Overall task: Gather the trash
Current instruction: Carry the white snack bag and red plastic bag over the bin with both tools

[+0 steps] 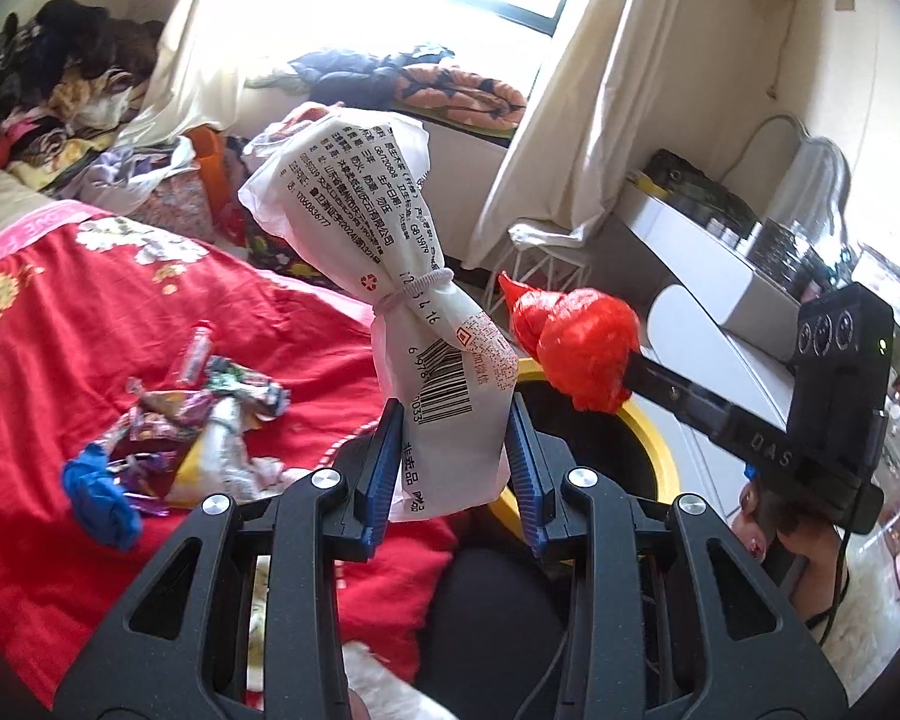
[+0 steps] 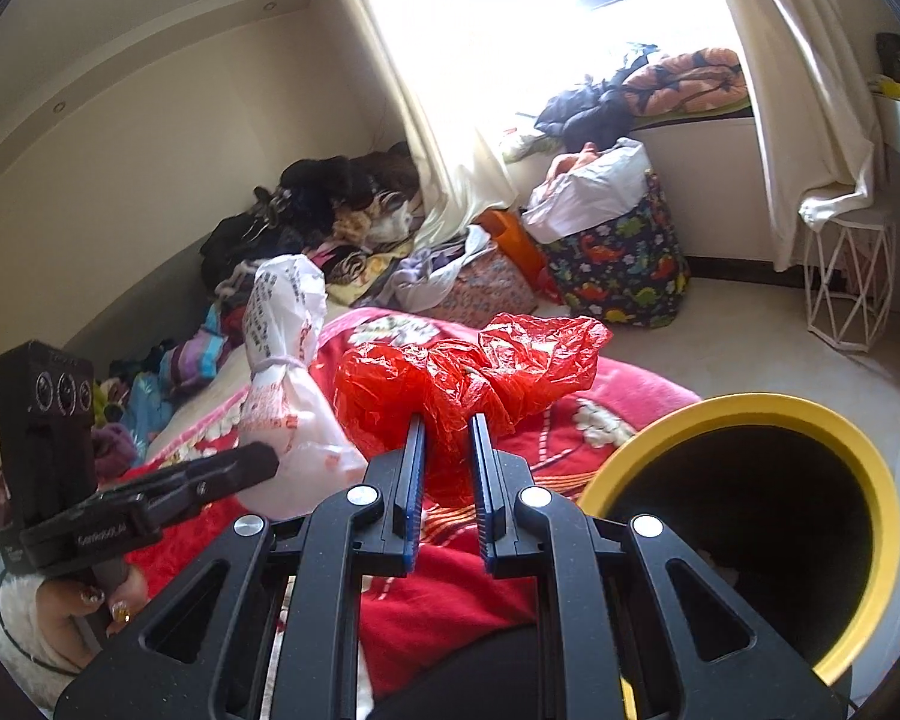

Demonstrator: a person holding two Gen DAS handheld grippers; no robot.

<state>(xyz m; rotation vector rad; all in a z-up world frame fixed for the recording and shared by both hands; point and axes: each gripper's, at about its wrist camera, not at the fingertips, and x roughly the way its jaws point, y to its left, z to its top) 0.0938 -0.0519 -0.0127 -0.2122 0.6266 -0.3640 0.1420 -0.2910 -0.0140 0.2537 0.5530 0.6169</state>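
Your left gripper (image 1: pixel 453 468) is clamping the white printed bag (image 1: pixel 384 276) at frame centre, and your right gripper (image 2: pixel 447 480) is pinching the red plastic bag (image 2: pixel 468 375), left of the yellow-rimmed bin (image 2: pixel 870 480) at lower right.

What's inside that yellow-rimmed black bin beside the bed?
The yellow-rimmed black bin shows dark inner walls and a small pale scrap near the bottom. Its near side is hidden behind the right gripper.
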